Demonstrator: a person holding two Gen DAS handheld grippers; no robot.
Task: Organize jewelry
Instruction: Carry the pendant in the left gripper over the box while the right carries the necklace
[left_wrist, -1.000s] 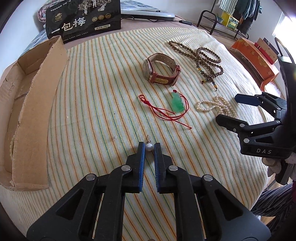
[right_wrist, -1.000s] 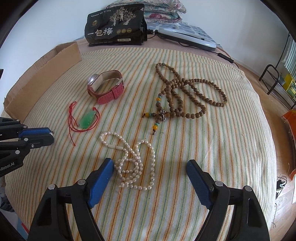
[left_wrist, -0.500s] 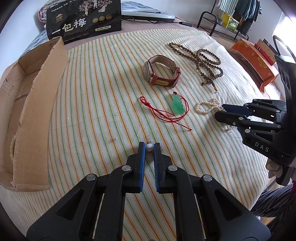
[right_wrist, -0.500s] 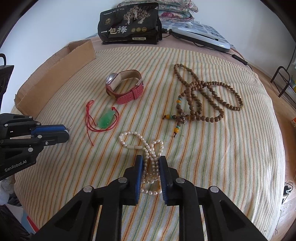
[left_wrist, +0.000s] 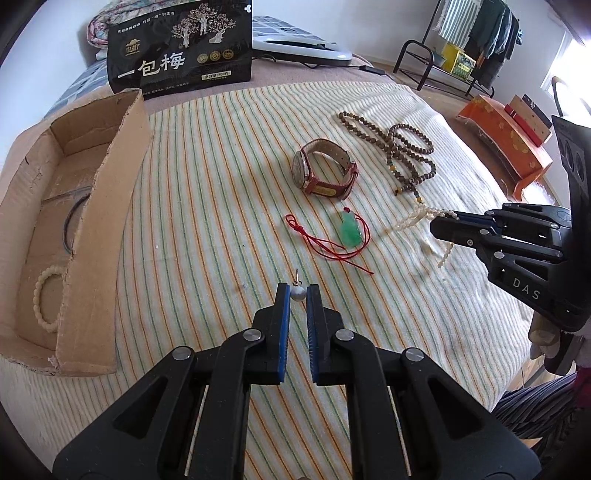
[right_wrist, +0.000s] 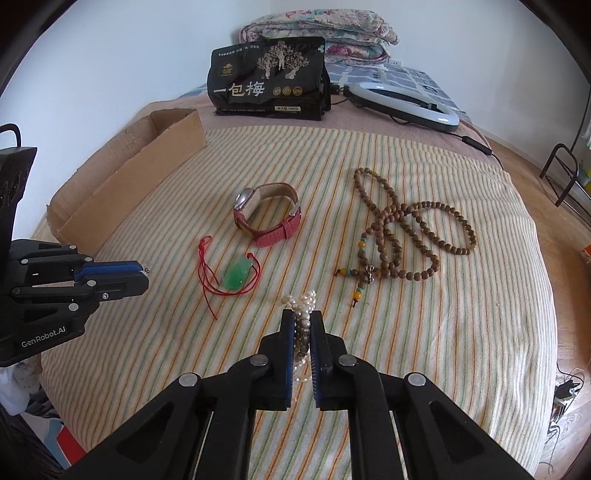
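Note:
My left gripper (left_wrist: 298, 291) is shut on a pearl earring (left_wrist: 297, 291) and holds it above the striped cloth. My right gripper (right_wrist: 303, 320) is shut on the white pearl necklace (right_wrist: 303, 303), which hangs lifted off the cloth; it also shows in the left wrist view (left_wrist: 413, 218). On the cloth lie a red-strapped watch (left_wrist: 325, 173), a green jade pendant on red cord (left_wrist: 350, 230) and a brown bead necklace (left_wrist: 404, 155). The cardboard box (left_wrist: 70, 229) at the left holds a bead bracelet (left_wrist: 44, 295) and a dark bangle (left_wrist: 72, 221).
A black printed bag (left_wrist: 181, 48) stands at the far edge of the bed. A ring light (right_wrist: 402, 105) with its cable lies behind the cloth. An orange box (left_wrist: 506, 144) and a metal rack (left_wrist: 443, 59) stand to the right.
My right gripper closed on the pearl necklace and lifted it off the cloth, moving toward the left. My left gripper kept hold of the earring and rose slightly.

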